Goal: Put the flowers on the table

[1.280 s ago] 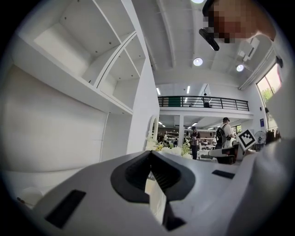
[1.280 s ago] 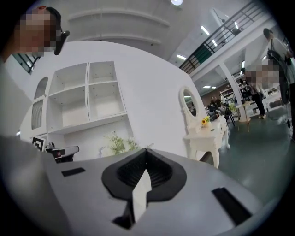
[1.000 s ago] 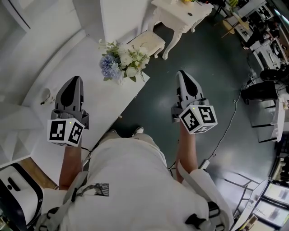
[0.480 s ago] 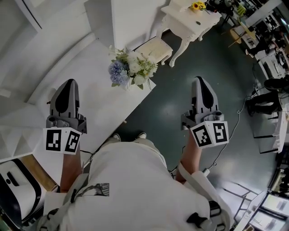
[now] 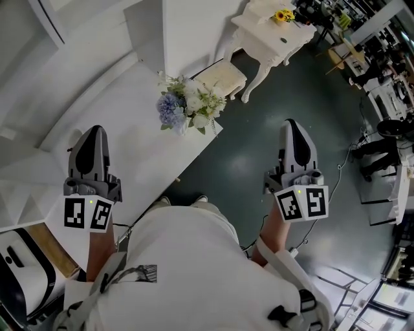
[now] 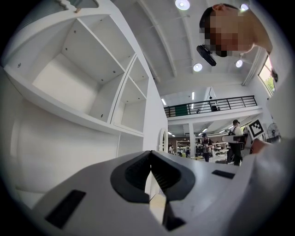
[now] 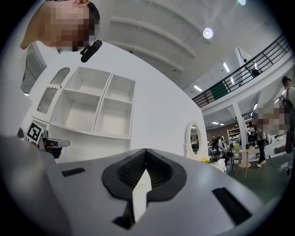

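— Both claws, the left gripper (image 5: 95,132) and the right gripper (image 5: 292,126), have pulled back toward the person?

— Yes. Each has its jaws pressed together on nothing, so neither carries anything. Farther off, the flowers (image 5: 189,103) stand on the white table (image 5: 129,136) near its far right corner. They are probably already placed, hence the retreat.

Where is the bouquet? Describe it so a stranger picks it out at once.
Start at the long white table on the head view's left and follow it to its far corner. The bouquet sits there. It alone mixes a blue cluster with white blooms and green leaves, unlike the yellow flowers on the small ornate table beyond.
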The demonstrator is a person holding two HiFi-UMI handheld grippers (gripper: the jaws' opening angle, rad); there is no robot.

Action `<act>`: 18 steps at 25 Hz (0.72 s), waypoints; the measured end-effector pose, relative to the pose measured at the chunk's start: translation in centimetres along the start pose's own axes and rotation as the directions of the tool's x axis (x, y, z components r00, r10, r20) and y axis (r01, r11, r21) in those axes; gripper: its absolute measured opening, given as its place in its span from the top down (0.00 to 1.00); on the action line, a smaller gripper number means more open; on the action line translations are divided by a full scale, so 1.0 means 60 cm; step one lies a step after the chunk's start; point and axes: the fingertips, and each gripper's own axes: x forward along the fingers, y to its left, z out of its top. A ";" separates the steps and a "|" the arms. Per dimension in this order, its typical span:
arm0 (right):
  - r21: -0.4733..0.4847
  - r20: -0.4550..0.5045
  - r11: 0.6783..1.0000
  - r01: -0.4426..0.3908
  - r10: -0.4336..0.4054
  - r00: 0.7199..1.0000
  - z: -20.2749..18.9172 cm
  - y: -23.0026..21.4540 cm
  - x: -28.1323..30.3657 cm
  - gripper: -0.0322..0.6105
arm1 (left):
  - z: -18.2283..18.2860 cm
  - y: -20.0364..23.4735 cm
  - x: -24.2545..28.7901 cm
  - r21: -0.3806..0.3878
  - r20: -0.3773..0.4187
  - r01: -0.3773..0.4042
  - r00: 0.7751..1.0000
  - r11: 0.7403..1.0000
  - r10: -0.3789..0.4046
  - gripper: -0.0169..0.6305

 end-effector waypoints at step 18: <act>-0.040 -0.037 0.999 -0.016 0.014 0.999 -0.019 0.025 -0.002 0.94 | -0.019 0.003 -0.015 -0.018 -0.020 -0.010 1.000 1.000 0.010 0.95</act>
